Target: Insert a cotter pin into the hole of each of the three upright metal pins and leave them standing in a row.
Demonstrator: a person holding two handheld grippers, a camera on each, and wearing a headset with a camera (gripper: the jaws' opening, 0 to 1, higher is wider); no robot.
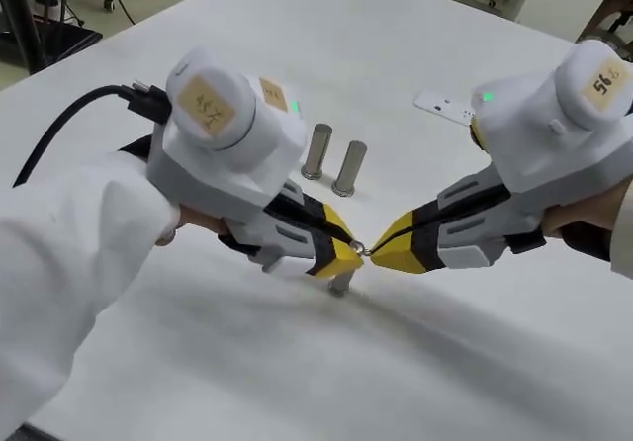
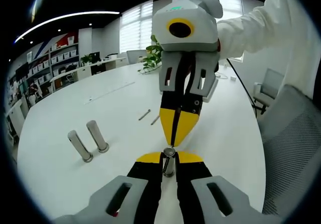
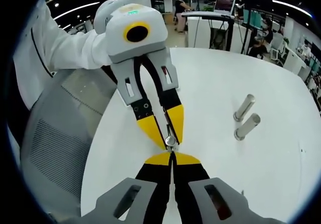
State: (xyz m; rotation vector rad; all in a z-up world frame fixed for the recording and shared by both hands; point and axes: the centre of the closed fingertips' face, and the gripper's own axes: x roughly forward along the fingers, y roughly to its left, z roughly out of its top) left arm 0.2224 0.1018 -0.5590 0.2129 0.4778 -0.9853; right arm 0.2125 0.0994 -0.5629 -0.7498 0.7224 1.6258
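Near the table's front, my left gripper (image 1: 348,251) is shut on the upper part of an upright metal pin (image 1: 341,284), seen close between its yellow tips (image 2: 169,164). My right gripper (image 1: 381,253) comes in from the opposite side, tip to tip with the left. It is shut on a thin cotter pin (image 1: 363,251) held at the metal pin's top (image 3: 170,141); the jaws hide most of the cotter pin. Two more metal pins (image 1: 316,151) (image 1: 349,168) stand upright side by side farther back.
Two loose cotter pins (image 2: 144,115) (image 2: 155,119) lie on the white table (image 1: 297,26) beyond the grippers. A small white tag (image 1: 443,107) lies at the back right. A black cable (image 1: 69,125) trails from the left gripper. A grey mesh chair (image 3: 55,133) stands by the table's edge.
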